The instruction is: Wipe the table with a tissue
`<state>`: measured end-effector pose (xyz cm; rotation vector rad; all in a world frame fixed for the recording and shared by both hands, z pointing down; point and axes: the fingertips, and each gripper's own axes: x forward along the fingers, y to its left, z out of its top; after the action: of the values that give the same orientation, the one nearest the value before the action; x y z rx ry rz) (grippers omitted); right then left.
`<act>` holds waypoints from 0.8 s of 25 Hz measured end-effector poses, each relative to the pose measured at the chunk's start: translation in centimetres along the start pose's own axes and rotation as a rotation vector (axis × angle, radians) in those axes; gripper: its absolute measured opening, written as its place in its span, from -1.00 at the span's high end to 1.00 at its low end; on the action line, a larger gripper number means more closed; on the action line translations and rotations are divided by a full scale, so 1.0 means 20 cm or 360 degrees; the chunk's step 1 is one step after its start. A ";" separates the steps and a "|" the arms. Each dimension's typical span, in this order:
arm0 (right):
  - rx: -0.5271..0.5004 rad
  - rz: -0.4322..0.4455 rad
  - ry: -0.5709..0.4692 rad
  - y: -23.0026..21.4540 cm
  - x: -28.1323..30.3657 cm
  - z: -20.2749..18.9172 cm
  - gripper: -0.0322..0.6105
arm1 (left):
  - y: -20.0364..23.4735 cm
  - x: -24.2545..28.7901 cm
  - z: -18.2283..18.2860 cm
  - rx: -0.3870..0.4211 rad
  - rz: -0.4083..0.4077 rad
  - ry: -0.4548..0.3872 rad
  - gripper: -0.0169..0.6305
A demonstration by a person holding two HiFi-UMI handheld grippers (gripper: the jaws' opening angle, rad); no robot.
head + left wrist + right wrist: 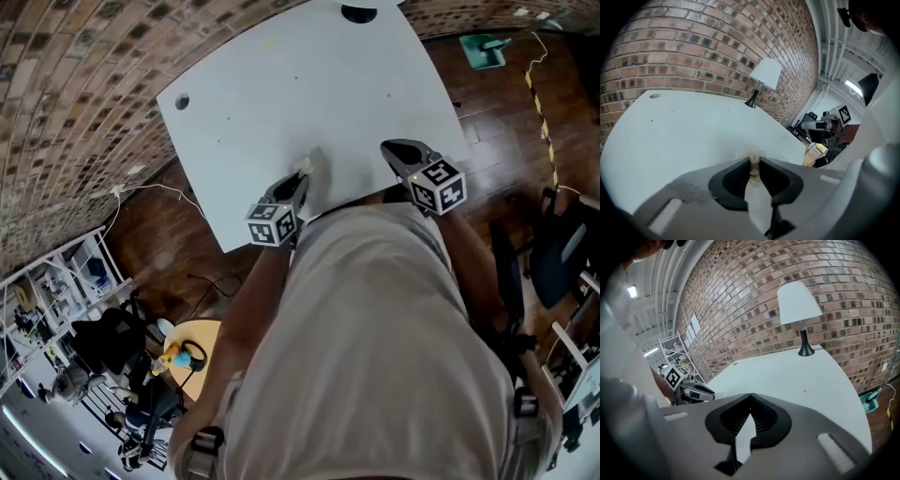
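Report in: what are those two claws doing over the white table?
Left gripper shut on tissue, near edge of table. Right gripper shut, empty. Only a lamp ahead, at the far end.

even indoor light, fisheye-warped edges

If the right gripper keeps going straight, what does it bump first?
Probably the table, since the right gripper tilts down at it. The lamp stands farther back.

I had the lamp (pixel 359 13) at twelve o'clock on the counter's (pixel 309 84) far edge. My left tongs (pixel 302 174) sat at seven o'clock over the near edge with the tissue (pixel 753 165) between them, and my right tongs (pixel 392 150) at five o'clock.
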<state>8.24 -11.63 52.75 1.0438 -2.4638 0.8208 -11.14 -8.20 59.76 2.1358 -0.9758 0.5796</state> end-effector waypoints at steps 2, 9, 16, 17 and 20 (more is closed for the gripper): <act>0.0008 -0.0007 -0.0014 -0.02 -0.01 0.01 0.88 | -0.03 0.04 0.05 0.0028 -0.0020 0.0002 0.72; 0.0020 -0.0035 -0.0020 -0.19 -0.14 0.01 0.88 | -0.20 0.26 0.21 0.0109 -0.0055 0.0008 0.72; 0.0017 -0.0038 -0.0029 -0.41 -0.29 0.02 0.88 | -0.42 0.52 0.36 0.0186 -0.0056 0.0032 0.72; 0.0022 -0.0035 -0.0035 -0.44 -0.31 0.02 0.88 | -0.45 0.57 0.38 0.0205 -0.0057 0.0046 0.72; 0.0045 -0.0034 -0.0044 -0.52 -0.36 0.01 0.88 | -0.52 0.70 0.44 0.0280 -0.0059 0.0089 0.72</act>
<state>20.64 -13.68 52.89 1.0970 -2.4662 0.8426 6.47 -16.58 58.70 2.2737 -0.8810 0.7260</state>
